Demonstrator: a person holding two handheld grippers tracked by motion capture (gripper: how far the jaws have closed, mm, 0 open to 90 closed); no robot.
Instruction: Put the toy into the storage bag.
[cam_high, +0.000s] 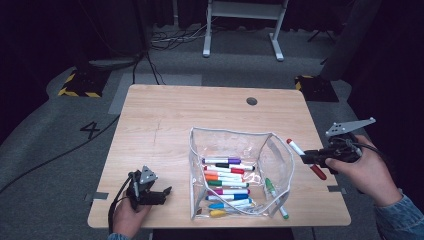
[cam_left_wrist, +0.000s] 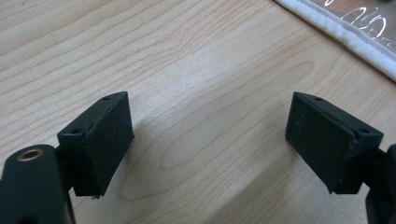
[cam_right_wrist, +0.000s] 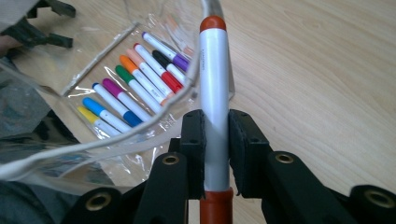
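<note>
A: Biggest first: what's written anywhere?

B: On the grey floor left of the table (cam_high: 150, 115) there's a black "4" (cam_high: 90, 129). Farther back sit blocks with yellow-and-black hazard stripes (cam_high: 80, 82). The marker's own print is too blurred to read.

A: And on the table?

B: A clear pouch (cam_high: 280, 165) with a white edge stands open near the front, with purple, black, red, orange, green, blue and yellow markers lying inside it. A green marker (cam_high: 272, 192) lies just beside its right wall.

A: The marker in hand?

B: The red marker (cam_right_wrist: 214, 93) has a white barrel, a red cap and a red end. It is up off the table, just right of the pouch, clamped around its barrel by the right gripper (cam_right_wrist: 215, 126).

A: The left gripper?

B: The left gripper (cam_left_wrist: 210, 140) stands wide over bare wood, nothing between its jaws, near the front left of the table.
</note>
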